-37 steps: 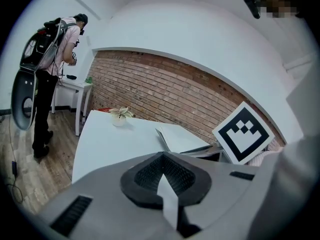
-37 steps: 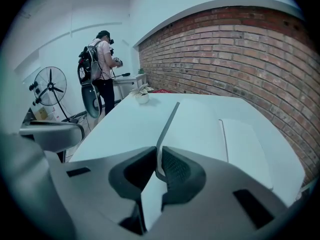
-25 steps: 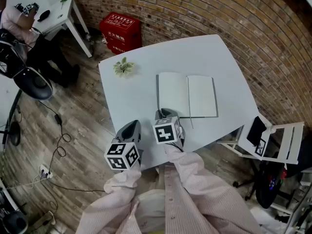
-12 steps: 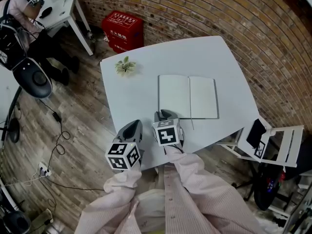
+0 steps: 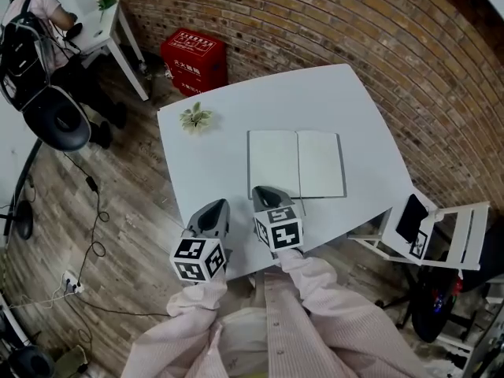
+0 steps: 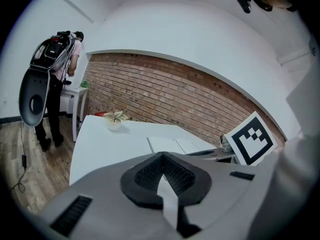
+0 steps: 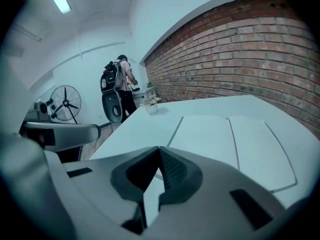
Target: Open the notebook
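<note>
- Head view: open notebook (image 5: pixel 296 164) flat on table (image 5: pixel 339 101), its near-left corner just ahead of right gripper (image 5: pixel 268 192) jaws.
- Right jaws just closing, tips met, nothing between.
- Left gripper (image 5: pixel 213 209) jaws together, empty.

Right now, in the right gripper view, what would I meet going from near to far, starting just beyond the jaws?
open notebook → small potted plant → person with a backpack, standing past the far end of the table
</note>
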Demonstrator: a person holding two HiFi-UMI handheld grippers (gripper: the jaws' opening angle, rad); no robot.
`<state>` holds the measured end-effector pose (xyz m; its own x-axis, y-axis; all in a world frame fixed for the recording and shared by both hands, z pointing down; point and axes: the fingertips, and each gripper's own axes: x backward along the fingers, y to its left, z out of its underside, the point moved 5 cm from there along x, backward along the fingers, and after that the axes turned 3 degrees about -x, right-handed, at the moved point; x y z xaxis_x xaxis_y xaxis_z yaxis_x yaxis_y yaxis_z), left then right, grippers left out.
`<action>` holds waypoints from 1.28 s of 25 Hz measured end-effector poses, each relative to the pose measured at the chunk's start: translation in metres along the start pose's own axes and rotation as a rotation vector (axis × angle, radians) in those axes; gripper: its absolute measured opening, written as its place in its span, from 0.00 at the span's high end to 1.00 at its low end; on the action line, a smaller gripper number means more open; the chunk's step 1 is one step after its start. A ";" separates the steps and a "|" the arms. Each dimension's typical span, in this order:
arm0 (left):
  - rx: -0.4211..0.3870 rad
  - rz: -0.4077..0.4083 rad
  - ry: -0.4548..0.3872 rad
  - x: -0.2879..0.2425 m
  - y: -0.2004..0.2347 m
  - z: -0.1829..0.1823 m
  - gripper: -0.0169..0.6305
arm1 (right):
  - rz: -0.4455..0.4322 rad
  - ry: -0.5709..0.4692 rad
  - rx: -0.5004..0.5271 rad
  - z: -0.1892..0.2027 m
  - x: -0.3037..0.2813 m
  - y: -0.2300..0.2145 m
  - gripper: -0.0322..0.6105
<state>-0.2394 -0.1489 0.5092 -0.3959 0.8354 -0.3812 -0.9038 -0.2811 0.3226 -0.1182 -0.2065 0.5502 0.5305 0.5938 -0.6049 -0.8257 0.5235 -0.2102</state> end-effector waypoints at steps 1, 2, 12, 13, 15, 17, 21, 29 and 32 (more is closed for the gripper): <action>-0.013 0.004 -0.008 0.000 -0.004 -0.003 0.99 | -0.011 -0.014 -0.003 -0.001 0.004 -0.002 0.94; -0.026 0.010 -0.018 0.001 -0.007 -0.007 0.99 | -0.023 -0.027 -0.007 -0.003 0.008 -0.005 0.94; -0.134 0.029 -0.112 0.003 -0.035 -0.038 0.99 | -0.170 -0.241 -0.045 -0.036 0.060 -0.019 0.94; -0.143 0.025 -0.128 0.004 -0.036 -0.043 0.99 | -0.183 -0.265 -0.046 -0.040 0.065 -0.021 0.94; -0.163 0.015 -0.167 0.007 -0.038 -0.054 0.99 | -0.203 -0.315 -0.051 -0.049 0.075 -0.026 0.94; -0.188 0.007 -0.205 0.010 -0.041 -0.064 0.99 | -0.212 -0.362 -0.054 -0.057 0.085 -0.031 0.94; -0.220 -0.001 -0.245 0.013 -0.046 -0.078 0.99 | -0.214 -0.435 -0.055 -0.070 0.101 -0.042 0.94; -0.257 -0.014 -0.301 0.016 -0.053 -0.097 0.99 | -0.214 -0.554 -0.031 -0.096 0.131 -0.058 0.94; -0.270 -0.030 -0.317 0.018 -0.054 -0.103 0.99 | -0.200 -0.589 -0.003 -0.104 0.141 -0.065 0.94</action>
<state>-0.2144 -0.1676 0.3960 -0.3372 0.9373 -0.0880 -0.9410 -0.3328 0.0610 -0.0094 -0.2204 0.3985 0.6910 0.7223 -0.0288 -0.6996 0.6582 -0.2780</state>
